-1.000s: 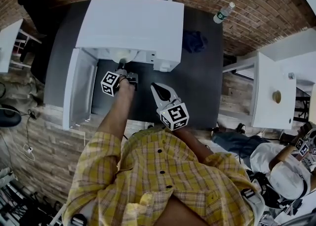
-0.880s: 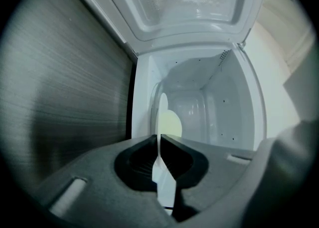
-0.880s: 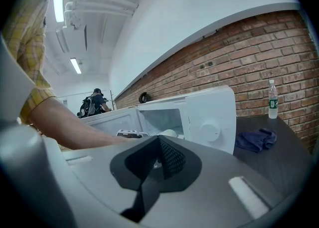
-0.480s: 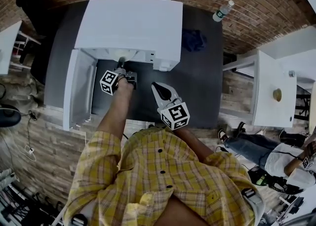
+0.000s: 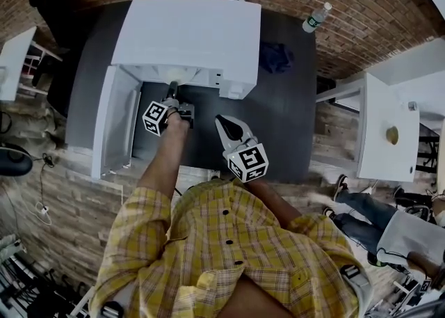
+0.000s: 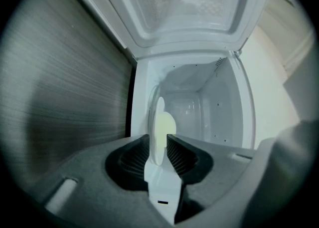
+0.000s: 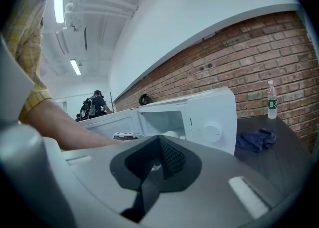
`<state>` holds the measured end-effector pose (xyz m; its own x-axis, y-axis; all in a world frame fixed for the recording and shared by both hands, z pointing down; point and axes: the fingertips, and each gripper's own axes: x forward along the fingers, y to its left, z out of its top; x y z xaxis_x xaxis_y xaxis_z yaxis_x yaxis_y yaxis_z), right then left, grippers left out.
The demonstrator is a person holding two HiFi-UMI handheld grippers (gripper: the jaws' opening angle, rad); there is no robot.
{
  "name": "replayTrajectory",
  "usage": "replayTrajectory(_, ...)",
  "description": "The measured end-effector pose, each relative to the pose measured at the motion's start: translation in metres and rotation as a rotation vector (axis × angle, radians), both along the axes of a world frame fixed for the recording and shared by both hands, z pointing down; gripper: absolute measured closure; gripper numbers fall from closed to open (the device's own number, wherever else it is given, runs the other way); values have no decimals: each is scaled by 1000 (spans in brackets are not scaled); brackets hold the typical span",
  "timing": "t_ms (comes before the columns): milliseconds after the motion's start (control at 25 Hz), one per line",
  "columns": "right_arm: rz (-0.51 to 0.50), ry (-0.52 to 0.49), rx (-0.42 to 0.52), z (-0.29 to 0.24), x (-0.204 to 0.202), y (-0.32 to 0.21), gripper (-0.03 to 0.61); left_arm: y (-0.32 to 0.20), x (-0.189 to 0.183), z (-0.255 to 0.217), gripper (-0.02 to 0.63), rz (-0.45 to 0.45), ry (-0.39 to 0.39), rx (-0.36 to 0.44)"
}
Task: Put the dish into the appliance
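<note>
Dish (image 6: pixel 160 132) sitting at the open microwave's (image 5: pixel 188 31) mouth.
Left gripper (image 5: pixel 172 89) jaws just opening, dish lying loosely between them; right gripper (image 5: pixel 221 122) hanging closed and empty over the table (image 5: pixel 278 115).

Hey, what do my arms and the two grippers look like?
The left gripper and right gripper each have a grey body, black ribbed pads and a white cube of black square markers. The shirt is yellow plaid, its sleeves stopping above bare forearms.
</note>
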<state>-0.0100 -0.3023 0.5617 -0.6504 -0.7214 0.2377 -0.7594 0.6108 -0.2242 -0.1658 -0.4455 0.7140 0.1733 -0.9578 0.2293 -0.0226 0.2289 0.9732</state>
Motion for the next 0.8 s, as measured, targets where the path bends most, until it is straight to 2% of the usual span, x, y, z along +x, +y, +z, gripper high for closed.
replayTrajectory(440,9,-17,27,-15,-9,20,580,44,1,-29,508,54,20,73)
replayTrajectory(800,17,-17,44,-24,-14,50,580,89,16,-55,562,119,32,131)
